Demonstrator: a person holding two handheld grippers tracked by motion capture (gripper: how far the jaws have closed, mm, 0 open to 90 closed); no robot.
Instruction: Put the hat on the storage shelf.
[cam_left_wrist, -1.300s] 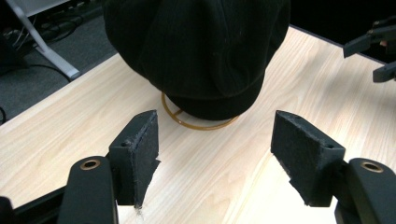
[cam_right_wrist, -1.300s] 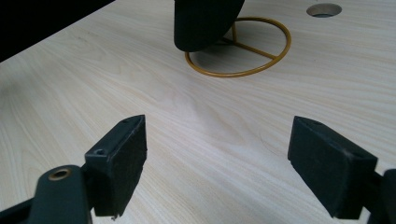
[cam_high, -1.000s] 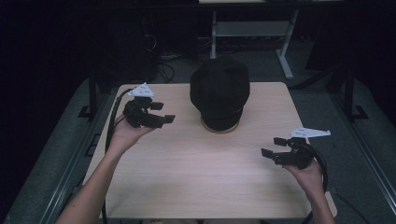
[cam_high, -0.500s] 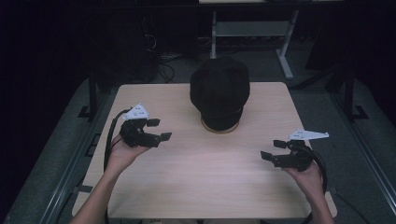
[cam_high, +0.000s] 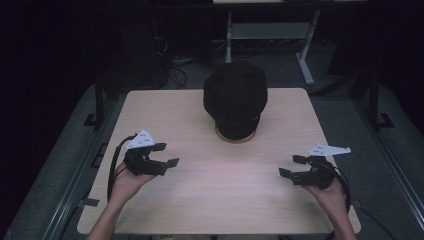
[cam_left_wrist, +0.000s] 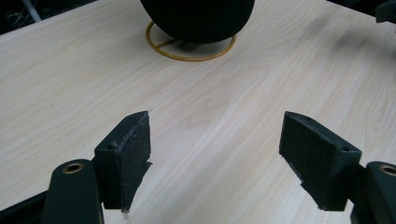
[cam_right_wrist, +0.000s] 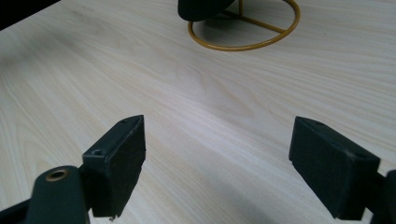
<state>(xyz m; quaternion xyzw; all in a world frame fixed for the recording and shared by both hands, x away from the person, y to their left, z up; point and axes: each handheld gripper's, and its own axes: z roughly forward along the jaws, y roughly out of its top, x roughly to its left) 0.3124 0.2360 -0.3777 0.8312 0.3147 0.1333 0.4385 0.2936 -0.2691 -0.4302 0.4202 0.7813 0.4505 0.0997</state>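
Observation:
A black cap (cam_high: 235, 97) rests on a round gold wire stand (cam_high: 235, 139) at the middle back of the light wooden table (cam_high: 220, 195). The left gripper view has the cap (cam_left_wrist: 198, 18) and the stand's ring (cam_left_wrist: 191, 51) straight ahead; the right gripper view catches the ring (cam_right_wrist: 245, 30) at its top. My left gripper (cam_high: 166, 156) hovers over the table's left side, open with bare table between its jaws (cam_left_wrist: 217, 156). My right gripper (cam_high: 292, 166) is held over the right side, also open and holding nothing (cam_right_wrist: 217, 163).
The table's edges drop to a dark floor on all sides. Behind the table stands a white desk frame (cam_high: 270, 35) with cables around it. Dark rails (cam_high: 100, 100) flank the table on both sides.
My left gripper has pulled back from beside the cap toward the near left part of the table. The right gripper has hardly moved.

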